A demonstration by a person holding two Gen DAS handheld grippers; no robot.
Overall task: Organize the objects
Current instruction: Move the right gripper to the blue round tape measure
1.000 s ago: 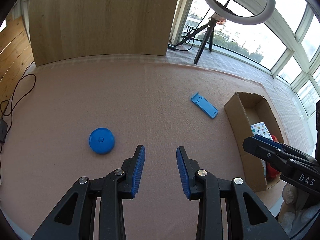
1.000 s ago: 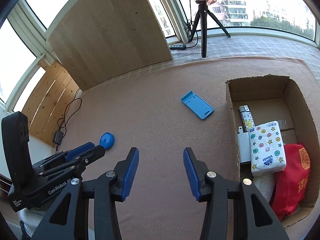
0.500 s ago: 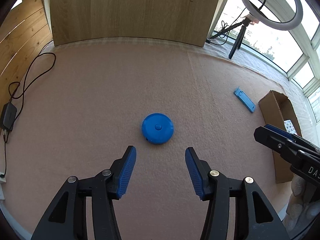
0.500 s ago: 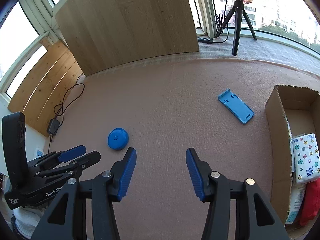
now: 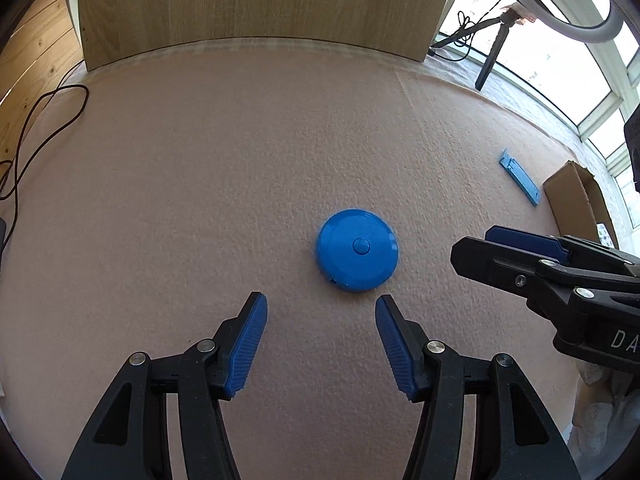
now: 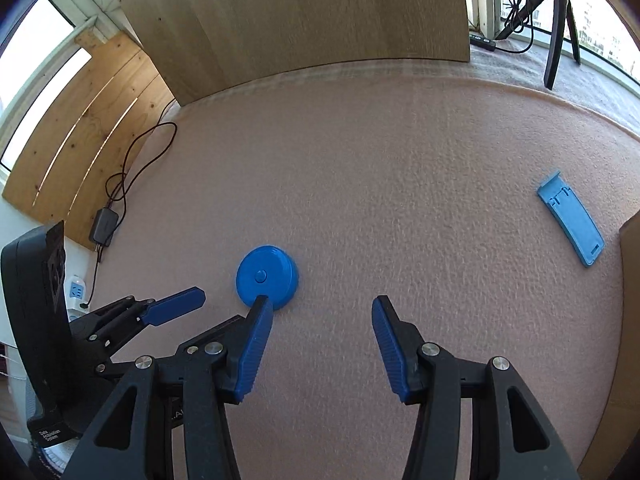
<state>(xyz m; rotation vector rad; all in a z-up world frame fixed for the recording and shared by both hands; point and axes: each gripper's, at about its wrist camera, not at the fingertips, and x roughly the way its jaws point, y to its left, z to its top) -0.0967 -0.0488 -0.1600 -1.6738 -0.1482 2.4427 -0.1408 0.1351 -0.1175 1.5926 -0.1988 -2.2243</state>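
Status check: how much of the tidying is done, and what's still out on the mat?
Nothing visibly boxed in these views. In hand: left gripper, open, lines up on the round blue case. Left: that case and the flat blue stand beside the cardboard box. Right gripper is open, empty.

A solid blue round disc (image 5: 357, 255) and a lighter blue flat stand (image 6: 571, 218) lie on plain pink carpet (image 5: 200, 200); gripper pads (image 5: 246, 354) are ribbed blue.

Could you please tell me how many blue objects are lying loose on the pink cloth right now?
2. The round blue plastic disc lies just ahead of the open left tool. The flat blue plastic stand lies farther right, beside the cardboard box, whose contents are mostly hidden.
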